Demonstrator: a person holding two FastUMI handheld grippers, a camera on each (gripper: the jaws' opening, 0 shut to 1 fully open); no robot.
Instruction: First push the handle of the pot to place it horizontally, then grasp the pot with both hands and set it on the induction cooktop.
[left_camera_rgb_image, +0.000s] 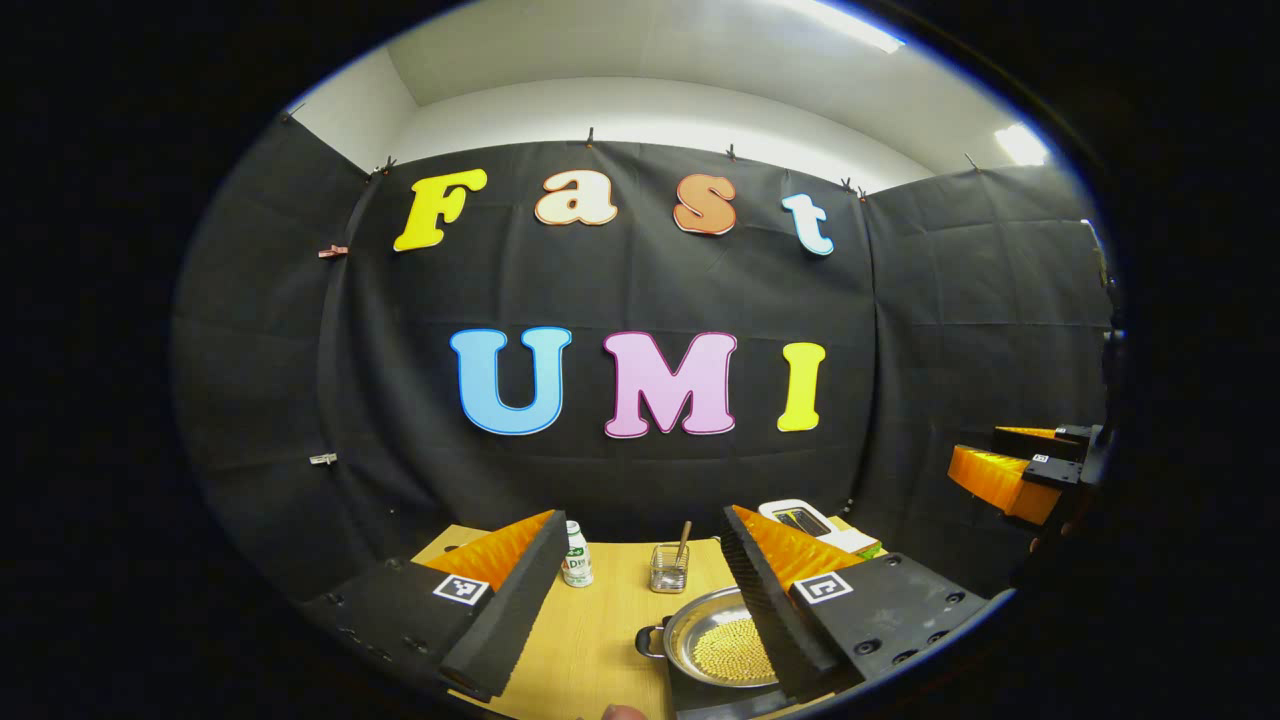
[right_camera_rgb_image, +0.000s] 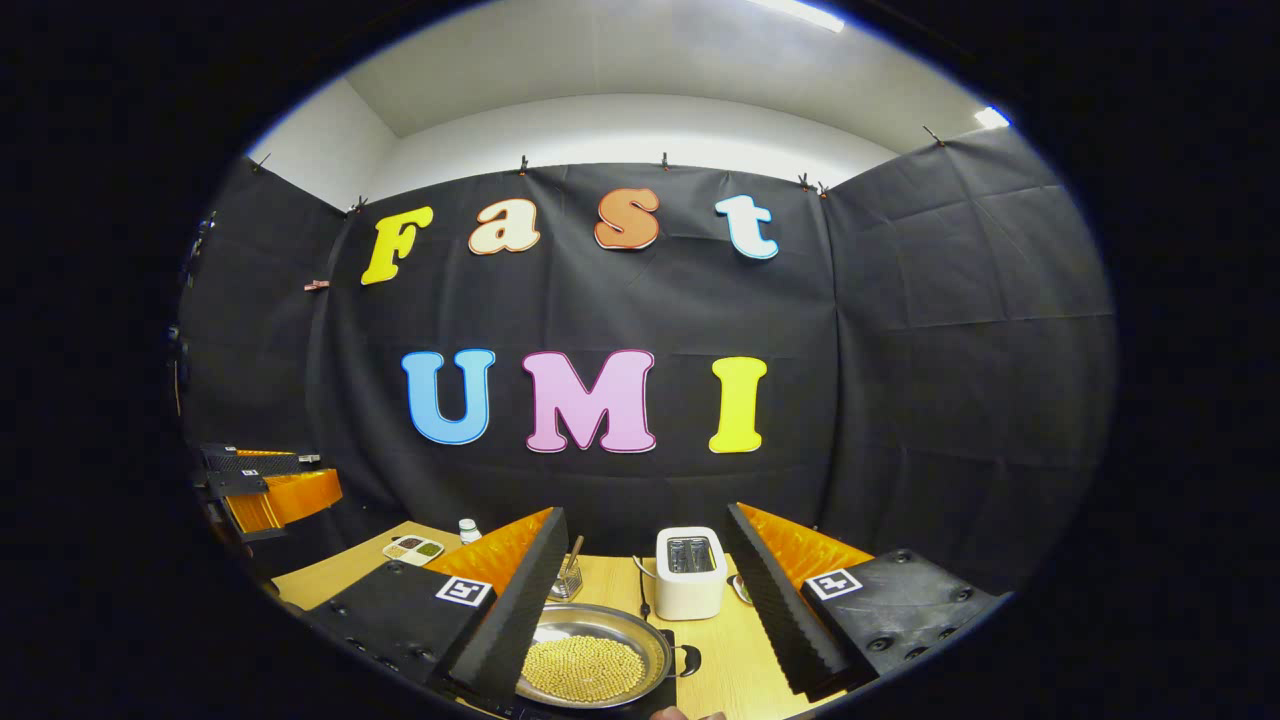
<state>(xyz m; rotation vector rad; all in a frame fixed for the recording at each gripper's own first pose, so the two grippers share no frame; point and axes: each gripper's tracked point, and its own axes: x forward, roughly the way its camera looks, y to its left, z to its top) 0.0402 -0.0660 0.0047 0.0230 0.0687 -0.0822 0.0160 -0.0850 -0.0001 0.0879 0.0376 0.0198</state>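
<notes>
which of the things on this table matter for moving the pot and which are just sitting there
For the job:
- round steel pot filled with small yellow beads, black side handles
- black induction cooktop beneath it
- left gripper, jaws open
- right gripper, jaws open

Lying about:
- white toaster
- small white bottle
- clear glass cup with a stick
- small divided dish

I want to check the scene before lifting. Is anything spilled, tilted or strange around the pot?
Nothing stands out. The pot sits level on the table, its yellow beads all inside; the toaster and small bottle stand upright. Both grippers' jaws are open, touching nothing.
</notes>
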